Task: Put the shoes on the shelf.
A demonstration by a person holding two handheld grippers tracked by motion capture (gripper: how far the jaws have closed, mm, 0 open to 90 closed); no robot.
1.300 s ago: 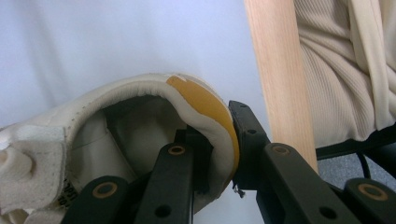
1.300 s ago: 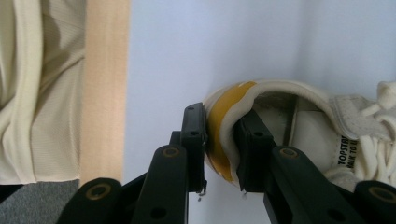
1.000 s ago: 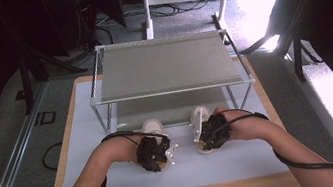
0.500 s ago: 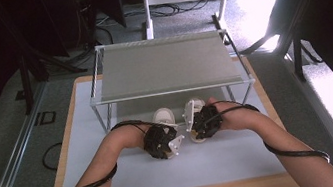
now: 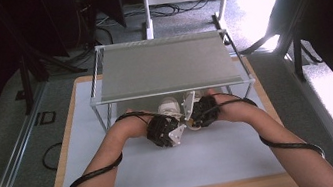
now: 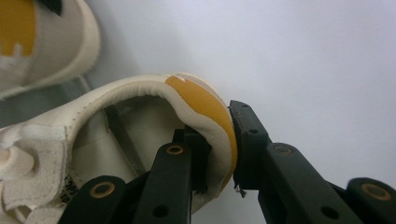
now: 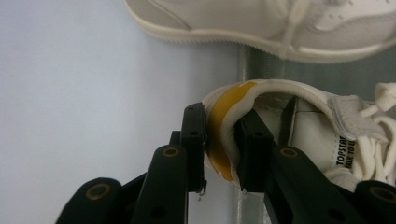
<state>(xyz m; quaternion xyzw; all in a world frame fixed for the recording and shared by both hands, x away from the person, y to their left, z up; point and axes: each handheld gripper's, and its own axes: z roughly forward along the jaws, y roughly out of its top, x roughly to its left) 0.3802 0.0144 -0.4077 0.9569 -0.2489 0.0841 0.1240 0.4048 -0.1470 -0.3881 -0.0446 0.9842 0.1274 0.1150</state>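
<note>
**Shoes being gripped by their heels at the rack's near edge**

Shoes are being handled as a pair here, one per gripper, on the white mat (image 5: 225,155) covering the table. Going from left to right in the high view, the left gripper (image 5: 164,130) is being held just near of the wire rack (image 5: 165,66), with the person's left forearm (image 5: 101,174) coming in from the near-left corner. In the left gripper view, its jaws are being pressed together on the yellow-patched heel collar of the left shoe (image 6: 140,135): one jaw is being kept inside the opening, the other outside against the heel tab. This hold is probably being chosen because the padded collar is the firmest thin edge that a cream shoe offers, and because it is leaving the toe free to point away under the rack. A second shoe (image 6: 42,42) is being seen at the far left of that view.

Further right, the right gripper (image 5: 203,112) is being held almost touching its neighbour, beneath the rack's near rail. In the right gripper view, its jaws are likewise being clamped on the yellow heel of the right shoe (image 7: 280,121), again with one jaw inside and one outside. Laces and a printed tongue label are showing at the right. Another shoe (image 7: 280,23) is lying beyond it.

Both shoes are being kept close together at mid-table, seemingly so that they are being lined up as a matched pair on the rack's lower level.
</note>
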